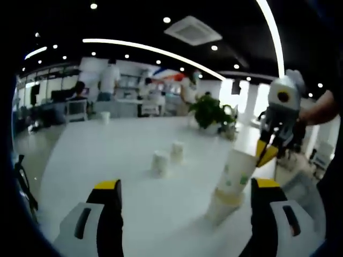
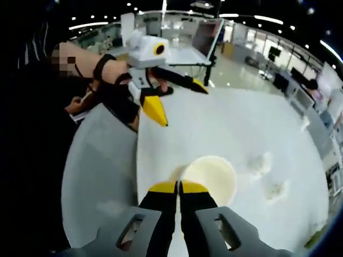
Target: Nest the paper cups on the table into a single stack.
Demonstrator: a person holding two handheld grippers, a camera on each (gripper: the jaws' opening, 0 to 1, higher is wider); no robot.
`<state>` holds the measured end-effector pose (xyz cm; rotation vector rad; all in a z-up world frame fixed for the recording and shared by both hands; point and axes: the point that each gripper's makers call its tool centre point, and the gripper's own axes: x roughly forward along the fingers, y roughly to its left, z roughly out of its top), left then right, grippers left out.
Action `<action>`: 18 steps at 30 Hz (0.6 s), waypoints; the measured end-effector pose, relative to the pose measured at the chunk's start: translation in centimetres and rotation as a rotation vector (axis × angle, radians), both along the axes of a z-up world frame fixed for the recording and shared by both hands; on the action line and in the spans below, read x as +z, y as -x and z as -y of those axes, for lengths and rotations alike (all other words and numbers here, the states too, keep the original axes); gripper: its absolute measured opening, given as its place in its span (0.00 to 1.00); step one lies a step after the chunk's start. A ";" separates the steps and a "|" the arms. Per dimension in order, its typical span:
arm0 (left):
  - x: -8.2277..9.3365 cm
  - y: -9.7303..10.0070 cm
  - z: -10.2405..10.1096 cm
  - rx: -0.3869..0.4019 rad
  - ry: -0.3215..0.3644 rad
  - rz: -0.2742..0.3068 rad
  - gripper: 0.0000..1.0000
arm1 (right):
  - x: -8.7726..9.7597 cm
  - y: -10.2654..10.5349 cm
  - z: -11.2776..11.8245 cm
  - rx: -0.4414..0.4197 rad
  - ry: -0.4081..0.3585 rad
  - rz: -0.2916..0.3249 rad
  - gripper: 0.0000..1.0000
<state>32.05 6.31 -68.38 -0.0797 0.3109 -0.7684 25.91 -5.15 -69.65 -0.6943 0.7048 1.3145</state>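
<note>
Stack: paper cup stack (image 1: 231,187) stands on the white surface (image 1: 123,155), at 4 o'clock in the left gripper view; its open mouth (image 2: 210,176) faces up in the right gripper view.
Right hand-held gripper (image 1: 266,151): pinching the rim of the top cup, jaws pressed together.
Left hand-held gripper (image 2: 179,85): spread, holding nothing.
Loose cups: two (image 1: 159,163) (image 1: 177,151) near centre, apart from the stack.
Progress: partly done; judged two cups left to nest.

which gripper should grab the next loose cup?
Left, probably. The left gripper is open and faces the two loose cups. The right gripper is shut on the stack's top cup.
</note>
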 end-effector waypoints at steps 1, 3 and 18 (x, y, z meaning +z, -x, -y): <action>-0.1 -0.1 -0.2 0.002 0.003 -0.005 0.98 | -0.2 0.1 0.0 0.007 0.013 -0.003 0.00; -0.2 0.1 -0.1 0.003 0.013 -0.020 0.98 | -0.6 0.1 0.0 0.018 0.023 -0.006 0.00; -0.9 0.3 -0.5 0.021 0.030 -0.032 0.98 | -2.8 0.3 -0.5 0.081 0.107 -0.018 0.00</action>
